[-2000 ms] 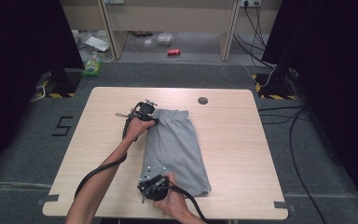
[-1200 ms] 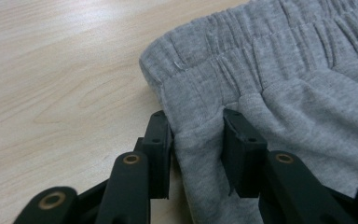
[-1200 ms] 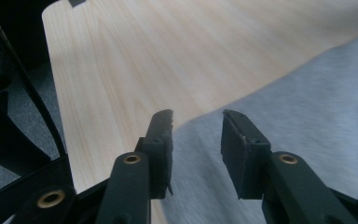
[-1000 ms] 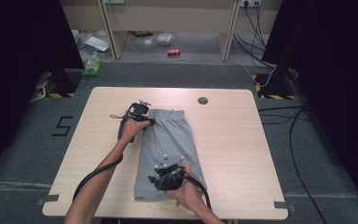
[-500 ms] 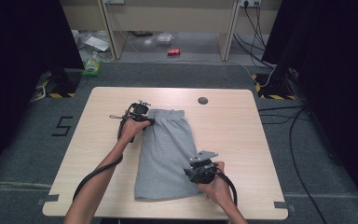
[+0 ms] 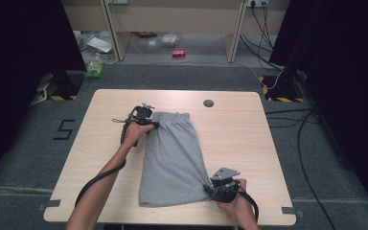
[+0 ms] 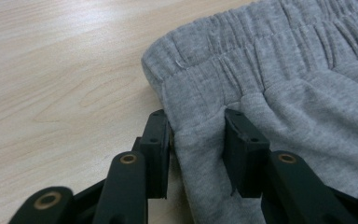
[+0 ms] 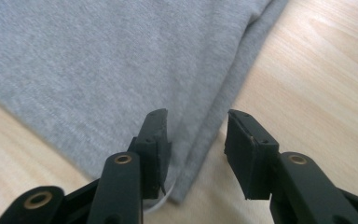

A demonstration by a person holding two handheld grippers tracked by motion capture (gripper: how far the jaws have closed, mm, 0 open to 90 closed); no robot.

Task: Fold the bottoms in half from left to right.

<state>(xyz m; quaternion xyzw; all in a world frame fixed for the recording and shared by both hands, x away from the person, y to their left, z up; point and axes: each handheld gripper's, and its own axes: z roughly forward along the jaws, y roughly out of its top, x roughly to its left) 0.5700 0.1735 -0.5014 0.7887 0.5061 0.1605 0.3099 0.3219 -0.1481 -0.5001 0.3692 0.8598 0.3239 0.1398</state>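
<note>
- The grey shorts (image 6: 172, 160) are being kept flat along the middle of the wooden table (image 6: 249, 139), waistband at the far end, hem toward the person.
- A fold of fabric just below the elastic waistband (image 7: 242, 51) is being gripped by the left gripper (image 7: 196, 135), its jaws partly closed on the cloth at the shorts' far left corner.
- The right gripper (image 8: 196, 135) is being held at the near right hem corner; its jaws have just been opening and are being held parted astride the shorts' edge, no fabric being pinched.
</note>
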